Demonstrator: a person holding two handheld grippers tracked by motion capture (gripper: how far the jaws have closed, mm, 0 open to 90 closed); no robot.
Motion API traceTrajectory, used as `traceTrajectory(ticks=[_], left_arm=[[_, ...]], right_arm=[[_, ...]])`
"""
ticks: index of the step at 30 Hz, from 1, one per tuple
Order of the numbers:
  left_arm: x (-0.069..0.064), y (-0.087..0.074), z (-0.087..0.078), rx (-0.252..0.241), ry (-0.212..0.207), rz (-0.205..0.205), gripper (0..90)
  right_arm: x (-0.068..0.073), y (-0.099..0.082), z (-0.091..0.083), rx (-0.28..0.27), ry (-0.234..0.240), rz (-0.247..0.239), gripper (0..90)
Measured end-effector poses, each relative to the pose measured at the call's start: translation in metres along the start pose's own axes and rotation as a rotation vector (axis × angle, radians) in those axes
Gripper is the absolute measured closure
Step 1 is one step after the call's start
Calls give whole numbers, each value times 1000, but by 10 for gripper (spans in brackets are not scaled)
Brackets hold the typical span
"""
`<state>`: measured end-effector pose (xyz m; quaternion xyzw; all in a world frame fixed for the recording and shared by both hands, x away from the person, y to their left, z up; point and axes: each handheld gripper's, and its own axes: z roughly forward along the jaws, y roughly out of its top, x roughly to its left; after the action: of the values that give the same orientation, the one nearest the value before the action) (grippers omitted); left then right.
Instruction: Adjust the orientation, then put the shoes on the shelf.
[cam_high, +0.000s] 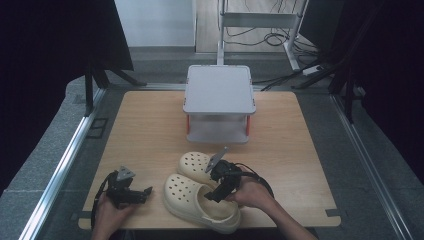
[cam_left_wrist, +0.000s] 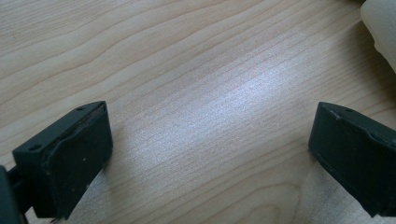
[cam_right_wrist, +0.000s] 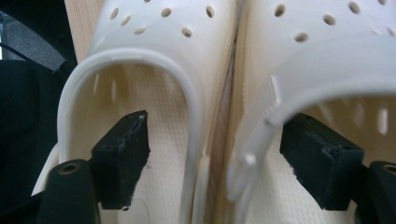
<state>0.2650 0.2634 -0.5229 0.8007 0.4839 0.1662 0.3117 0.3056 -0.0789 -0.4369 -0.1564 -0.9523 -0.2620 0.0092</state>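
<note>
Two cream-white perforated foam clogs lie side by side, soles down, on the near part of the light wooden table (cam_high: 150, 125). The left-hand clog (cam_high: 200, 201) sits nearest the table's front edge; the right-hand clog (cam_high: 194, 164) lies just behind it, their inner sides touching, toes pointing away and leftward.

Light wood-grain bench (cam_high: 150, 130), rounded corners, small notches in the near edge on both sides. Grey two-tier stand (cam_high: 218, 90) with orange posts sits at the far middle of the top. Two cream perforated clogs lie side by side near the front edge: near clog (cam_high: 200, 202) and far clog (cam_high: 195, 165), flanks touching or nearly so, toes pointing left.
</note>
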Motion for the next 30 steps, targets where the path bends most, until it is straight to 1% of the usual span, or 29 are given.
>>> traceTrajectory(ticks=[2,4,7,8,10,12,14,15,16,17,22,25,29,30], left_arm=[[0,0,0,1,0,1,0],[0,0,0,-1,1,0,0],[0,0,0,1,0,2,0],[0,0,0,1,0,2,0],[0,0,0,1,0,2,0],[0,0,0,1,0,2,0],[0,0,0,1,0,2,0],[0,0,0,1,0,1,0],[0,0,0,1,0,2,0],[0,0,0,1,0,1,0],[0,0,0,0,0,2,0],[0,0,0,1,0,2,0],[0,0,0,0,0,2,0],[0,0,0,0,0,2,0]], right_arm=[[2,2,4,2,-12,-16,297],[3,5,7,3,-25,-21,341],[3,7,12,5,-35,-22,385],[2,8,16,17,-48,-24,413],[2,9,17,22,-52,-25,428],[3,9,18,33,-67,-27,485],[2,9,18,35,-81,-14,535],[2,9,18,38,-76,-8,554],[2,9,17,44,-71,4,631],[2,10,17,45,-67,5,683],[5,12,16,60,-85,5,707],[6,13,16,67,-91,17,710],[5,13,14,72,-87,25,713],[5,14,12,76,-78,28,714]])
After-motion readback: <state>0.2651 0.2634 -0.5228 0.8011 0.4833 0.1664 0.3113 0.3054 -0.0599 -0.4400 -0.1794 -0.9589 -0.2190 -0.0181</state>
